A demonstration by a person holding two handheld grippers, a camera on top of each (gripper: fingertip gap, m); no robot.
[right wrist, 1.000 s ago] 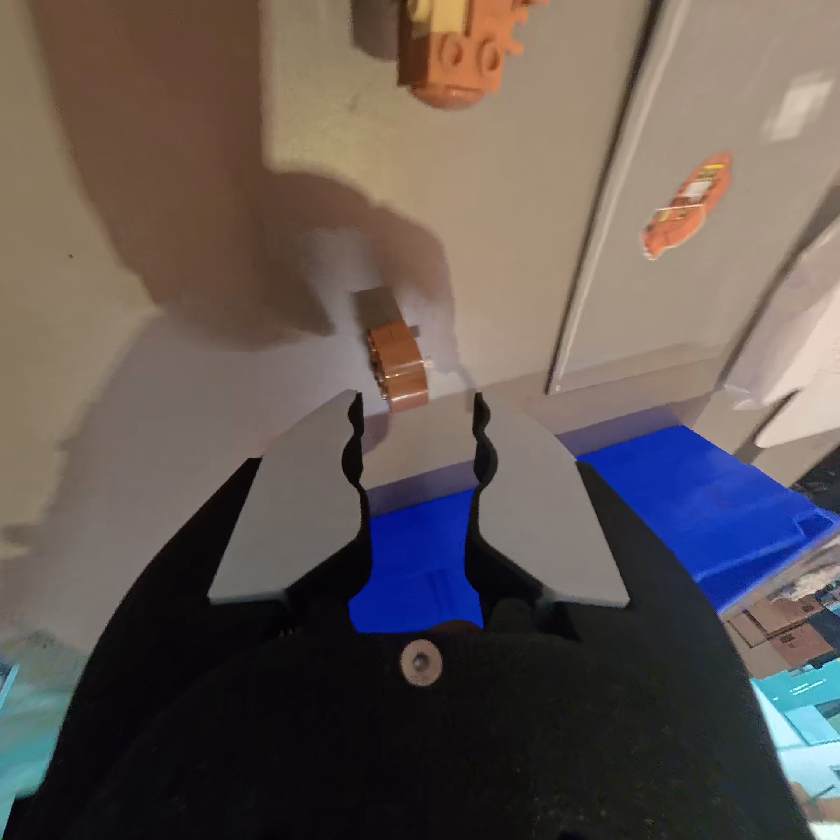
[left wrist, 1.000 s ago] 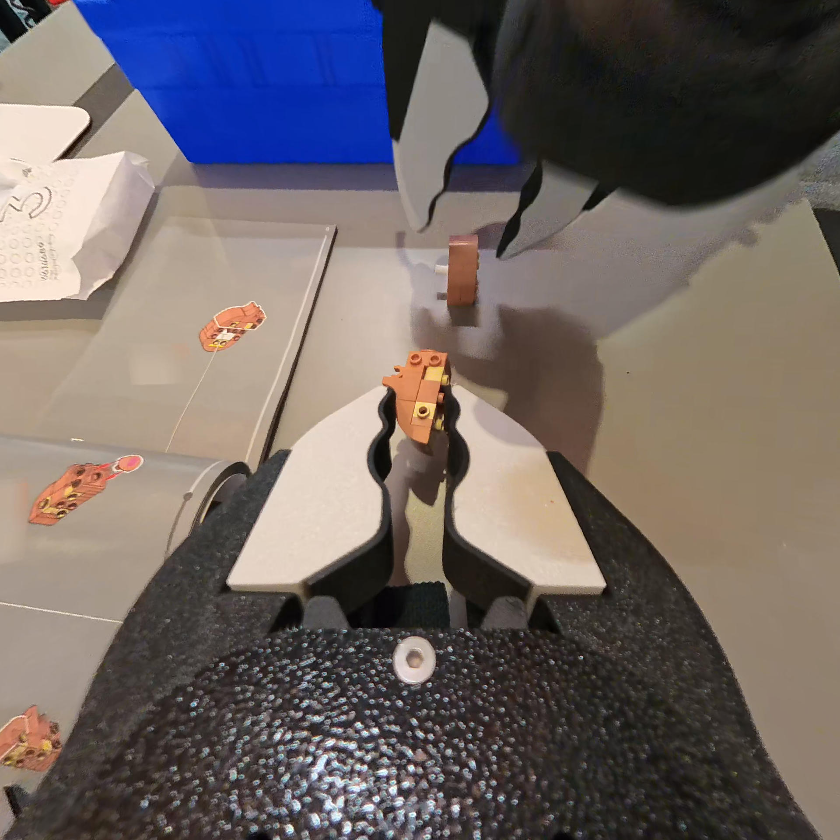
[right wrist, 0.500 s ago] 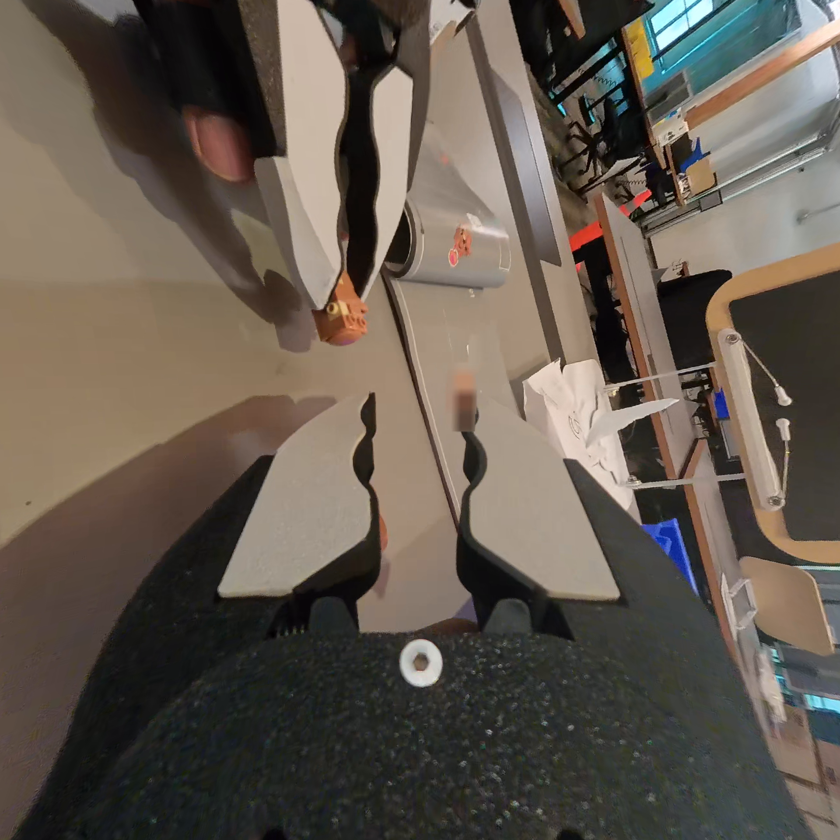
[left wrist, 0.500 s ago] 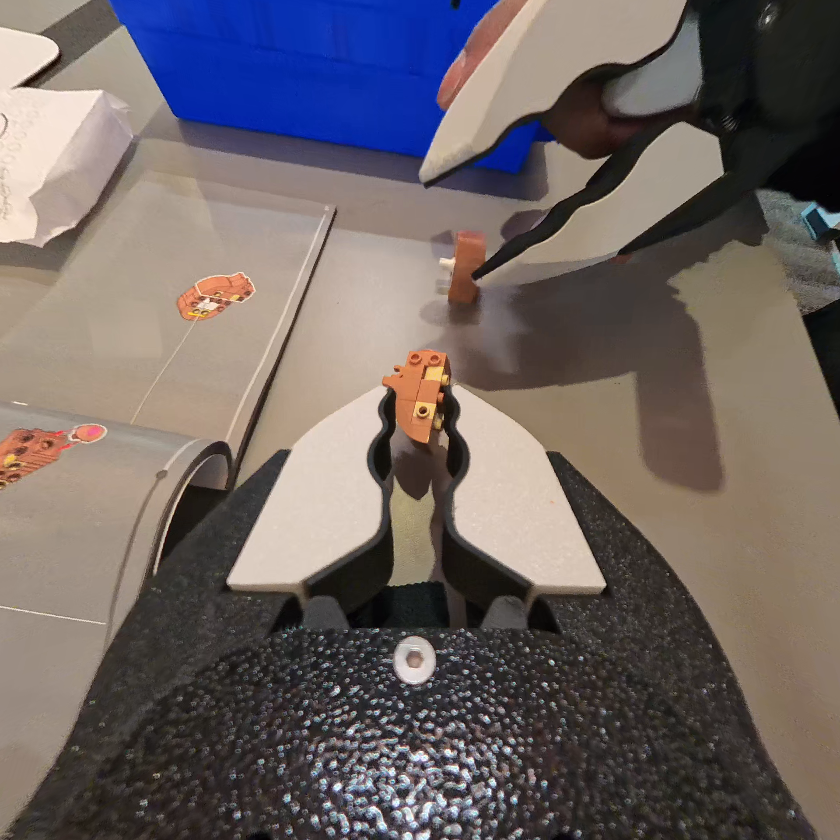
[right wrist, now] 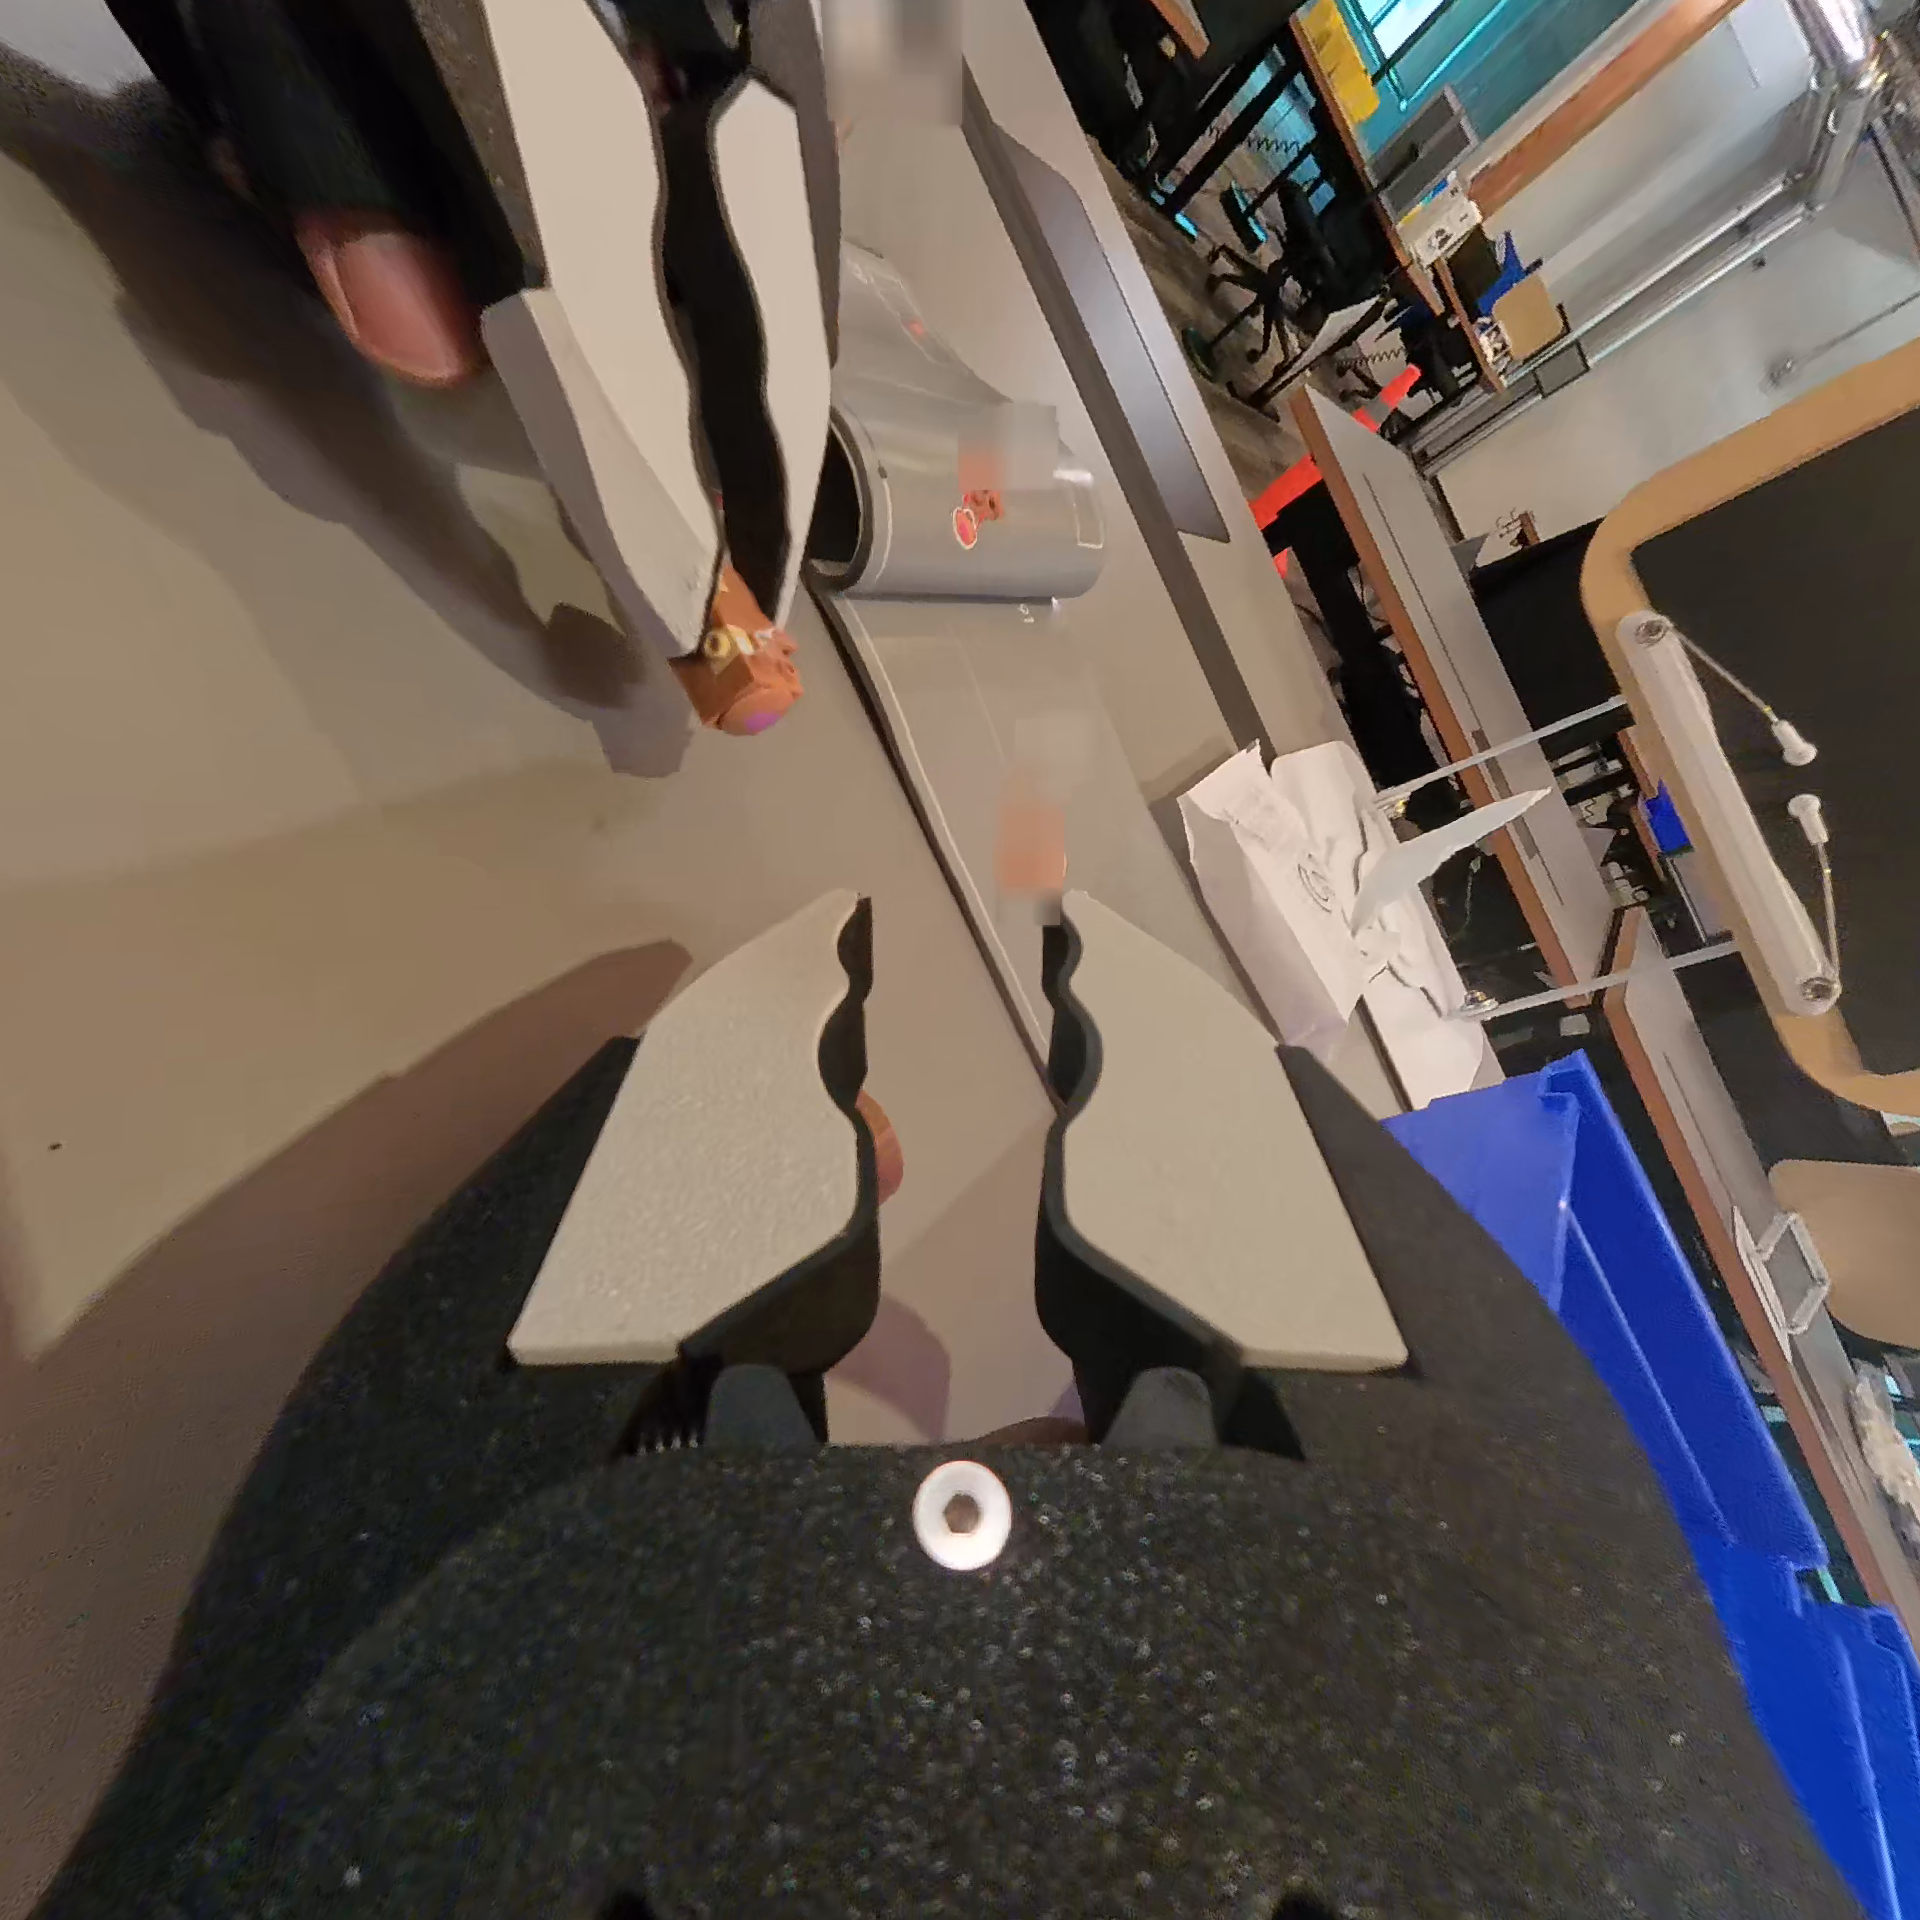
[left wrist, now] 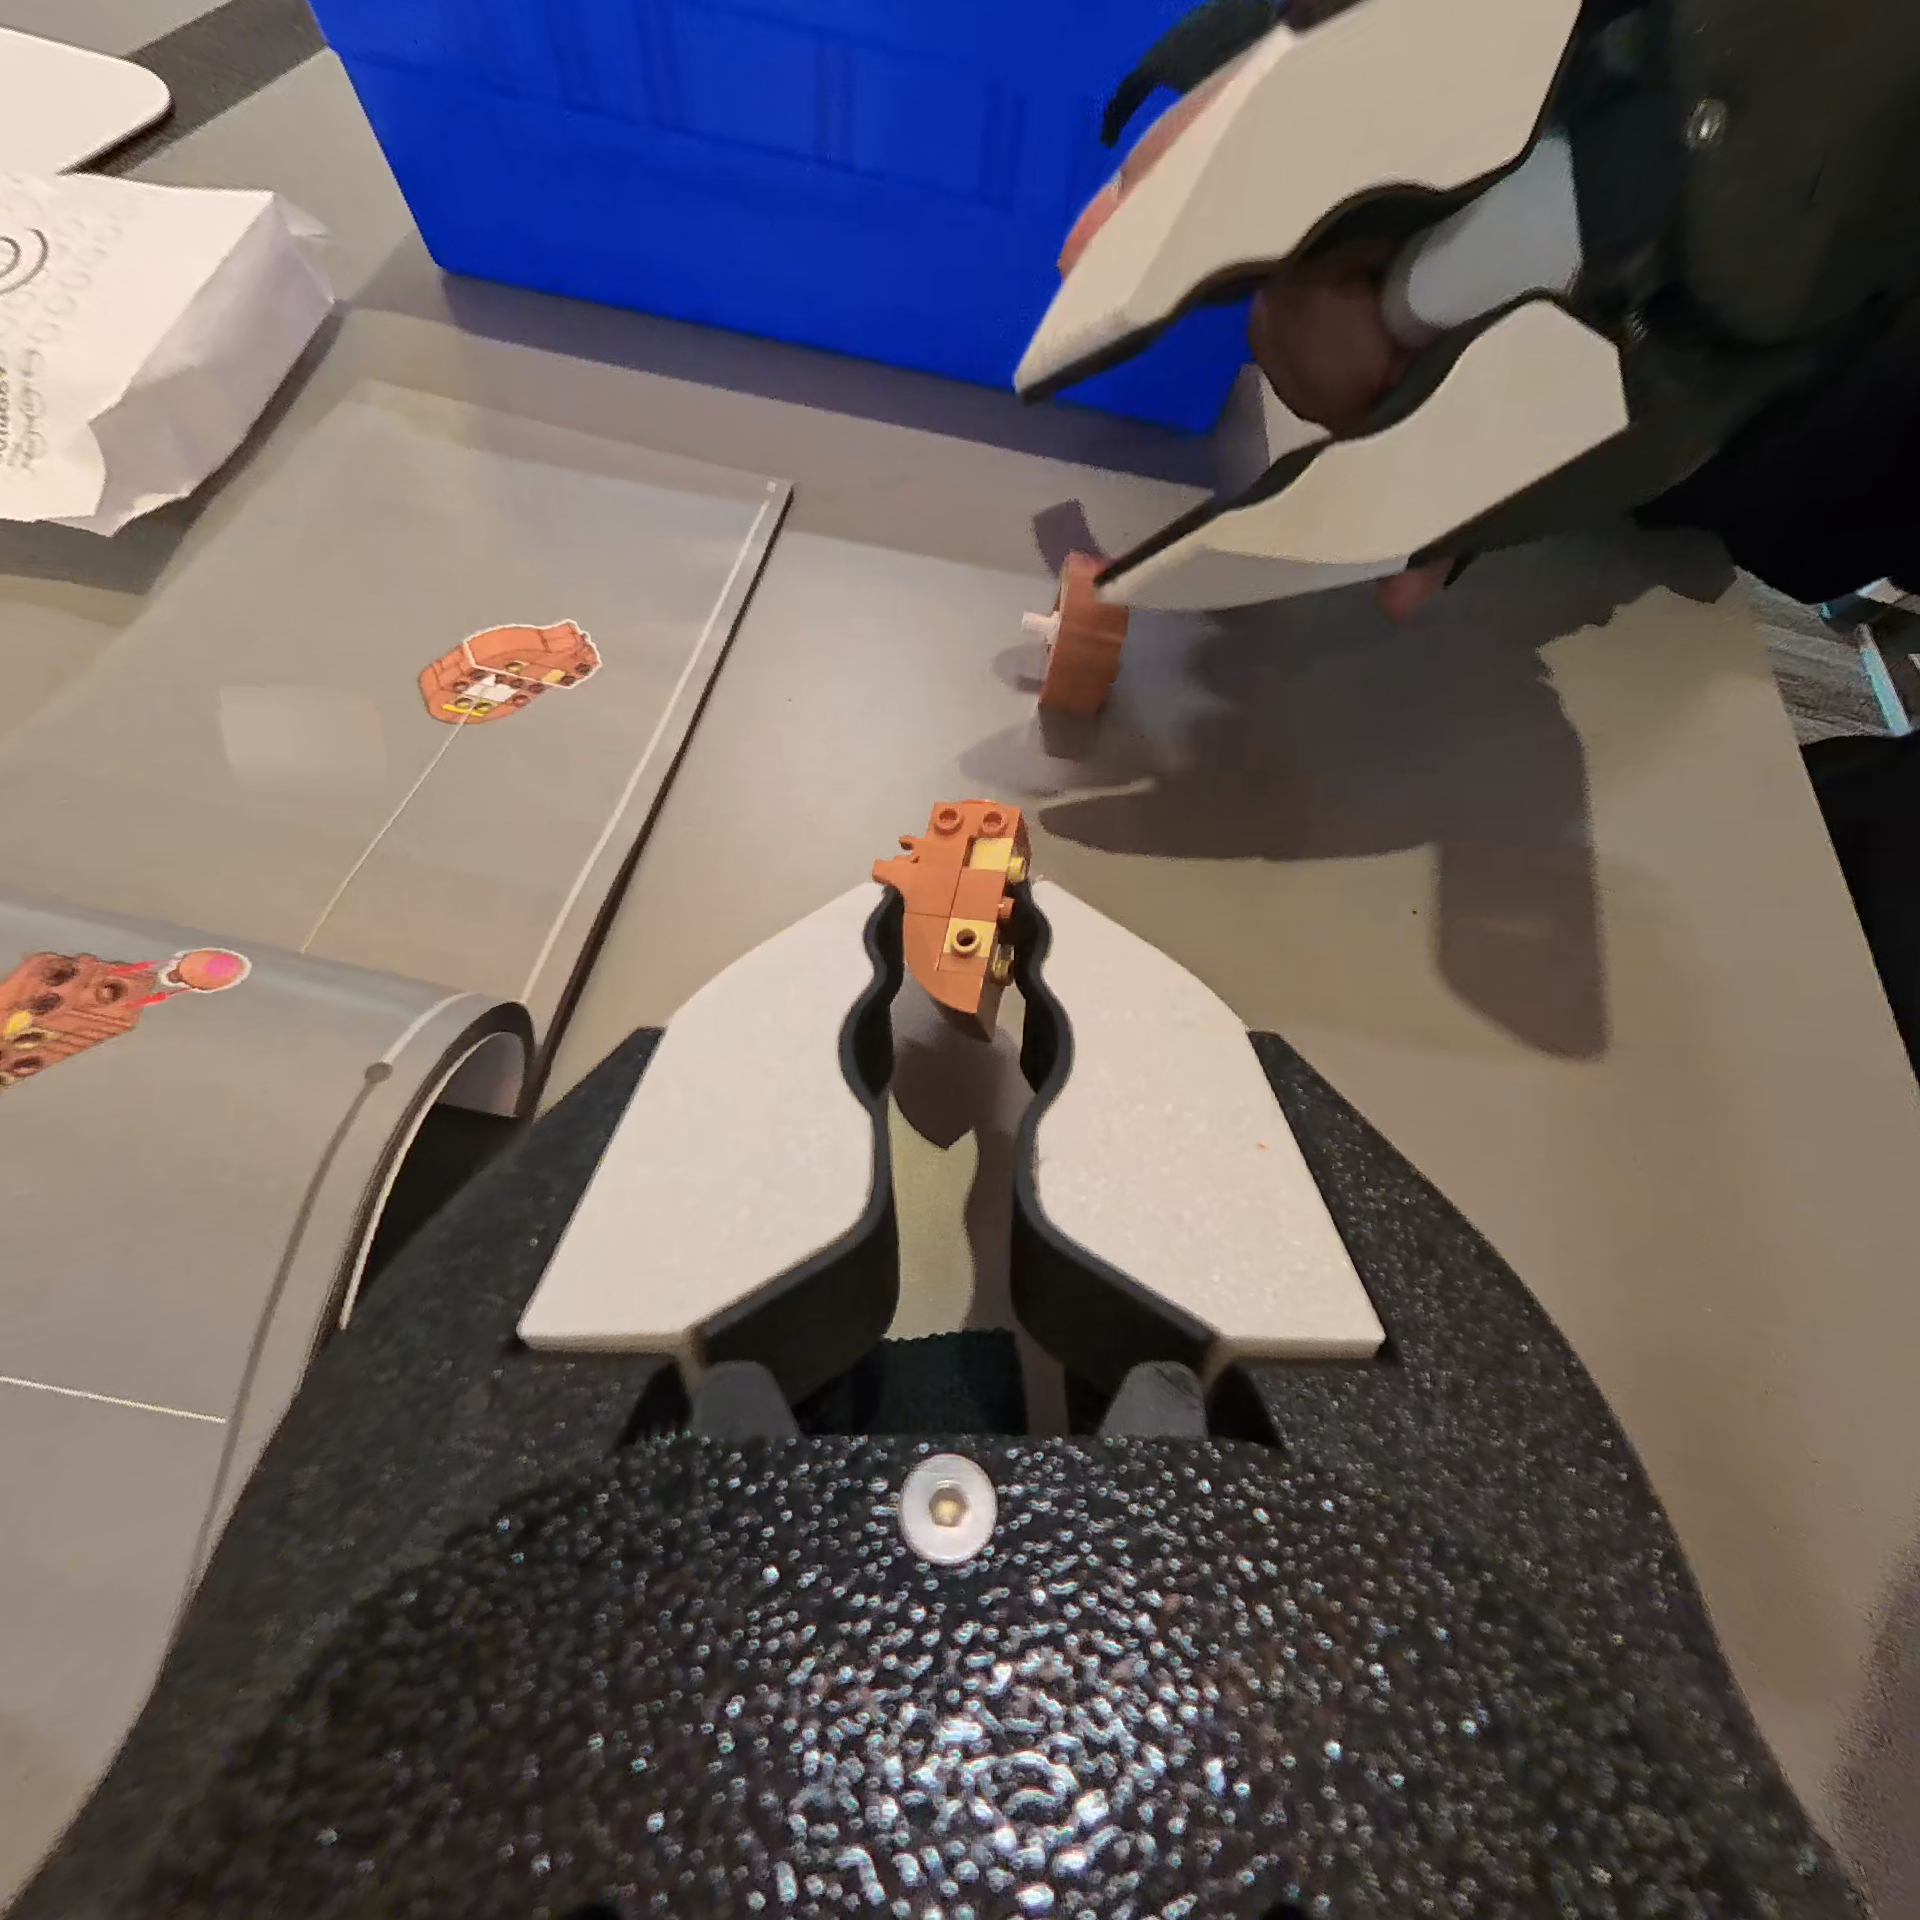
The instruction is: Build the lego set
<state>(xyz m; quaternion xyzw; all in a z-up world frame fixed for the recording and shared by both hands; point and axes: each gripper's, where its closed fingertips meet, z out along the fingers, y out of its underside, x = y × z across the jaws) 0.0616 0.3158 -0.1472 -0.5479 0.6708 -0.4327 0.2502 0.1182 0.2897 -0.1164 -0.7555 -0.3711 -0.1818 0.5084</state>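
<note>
The left hand-held gripper (left wrist: 954,914) is clamped on a small brown-and-yellow brick build (left wrist: 961,914), both fingers pressed against its sides near the tips. Part of the build sticks out past the fingertips, and it hangs above the grey table (left wrist: 1351,1143).

The right hand-held gripper (left wrist: 1060,478) comes in from the far right with its jaws parted. Its lower finger (left wrist: 1299,530) touches the top of a round brown piece (left wrist: 1086,649) with a white peg, which stands on edge on the table. The upper finger sits well above that piece, so nothing is pinched. In the right wrist view the gap between its own fingertips (right wrist: 961,925) shows only table, with a sliver of brown peeking past the inner edge of the left-hand finger further back.

Room to move: the table is bare to the right of and in front of the left gripper. To its left lies an open instruction booklet (left wrist: 436,665), its straight edge running diagonally just beside the gripper and a curled page (left wrist: 312,1039) near the left finger. A blue bin (left wrist: 727,187) walls off the far side, close behind the round piece. A crumpled white paper bag (left wrist: 135,343) sits at the far left. The table's right edge drops off just past the right gripper.
</note>
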